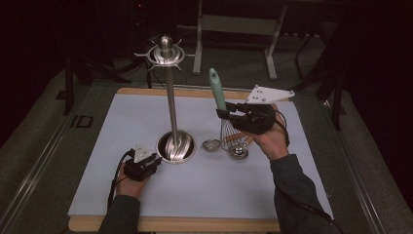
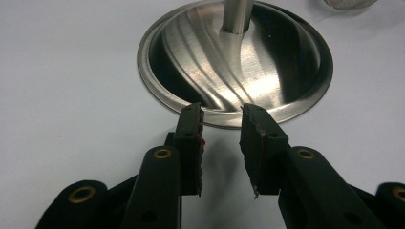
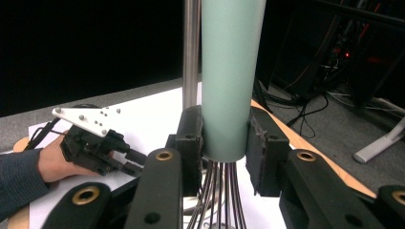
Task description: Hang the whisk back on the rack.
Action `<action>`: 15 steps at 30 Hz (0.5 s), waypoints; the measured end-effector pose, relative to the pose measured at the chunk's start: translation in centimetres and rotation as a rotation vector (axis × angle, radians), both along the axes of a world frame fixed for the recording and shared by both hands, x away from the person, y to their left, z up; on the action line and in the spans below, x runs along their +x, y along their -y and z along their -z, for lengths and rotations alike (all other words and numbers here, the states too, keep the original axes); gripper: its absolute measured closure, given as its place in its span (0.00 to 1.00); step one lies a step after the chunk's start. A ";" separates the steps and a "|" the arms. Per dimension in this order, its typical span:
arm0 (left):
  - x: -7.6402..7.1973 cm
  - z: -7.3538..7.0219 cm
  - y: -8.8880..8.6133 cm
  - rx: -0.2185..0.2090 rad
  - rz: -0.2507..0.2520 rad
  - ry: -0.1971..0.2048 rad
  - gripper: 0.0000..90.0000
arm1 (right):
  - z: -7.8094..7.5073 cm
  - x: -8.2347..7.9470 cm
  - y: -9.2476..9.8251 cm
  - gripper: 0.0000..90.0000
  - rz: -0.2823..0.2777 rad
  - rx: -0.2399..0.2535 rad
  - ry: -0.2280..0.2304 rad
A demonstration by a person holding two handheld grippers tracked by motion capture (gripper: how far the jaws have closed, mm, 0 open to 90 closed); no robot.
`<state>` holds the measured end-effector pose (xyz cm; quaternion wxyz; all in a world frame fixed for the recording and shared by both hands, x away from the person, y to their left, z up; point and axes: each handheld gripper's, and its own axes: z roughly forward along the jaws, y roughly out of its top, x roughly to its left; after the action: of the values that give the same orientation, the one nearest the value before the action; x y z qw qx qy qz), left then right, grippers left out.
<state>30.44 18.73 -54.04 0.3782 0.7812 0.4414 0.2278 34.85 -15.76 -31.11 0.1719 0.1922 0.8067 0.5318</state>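
Observation:
A steel utensil stand [image 1: 171,105] rises from a round dished base [image 1: 176,146] on the white mat, with hooks around its top knob [image 1: 166,45]. My right gripper [image 1: 225,113] is shut on the mint-green handle [image 1: 217,88] of a whisk, held upright with its wires [image 1: 228,130] pointing down. In the right gripper view the jaws clamp the handle [image 3: 230,71] just above the wires [image 3: 217,195]. My left gripper [image 1: 155,159] rests on the mat, open and holding nothing, its tips [image 2: 222,117] just short of the base rim [image 2: 229,62].
A small mesh strainer [image 1: 211,144] and a steel spoon-like utensil [image 1: 238,150] lie on the mat [image 1: 146,112] below the whisk. The mat covers a wooden board [image 1: 170,224]. Table legs [image 1: 197,36] and cables stand in the dark beyond.

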 end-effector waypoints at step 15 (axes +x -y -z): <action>0.0 0.0 0.0 -0.003 -0.001 -0.003 0.77 | -1.4 -0.1 -3.4 0.77 -0.071 -0.025 0.032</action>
<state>30.46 18.76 -54.04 0.3786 0.7806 0.4429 0.2262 34.73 -12.32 -29.75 0.1683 0.1527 0.8167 0.5304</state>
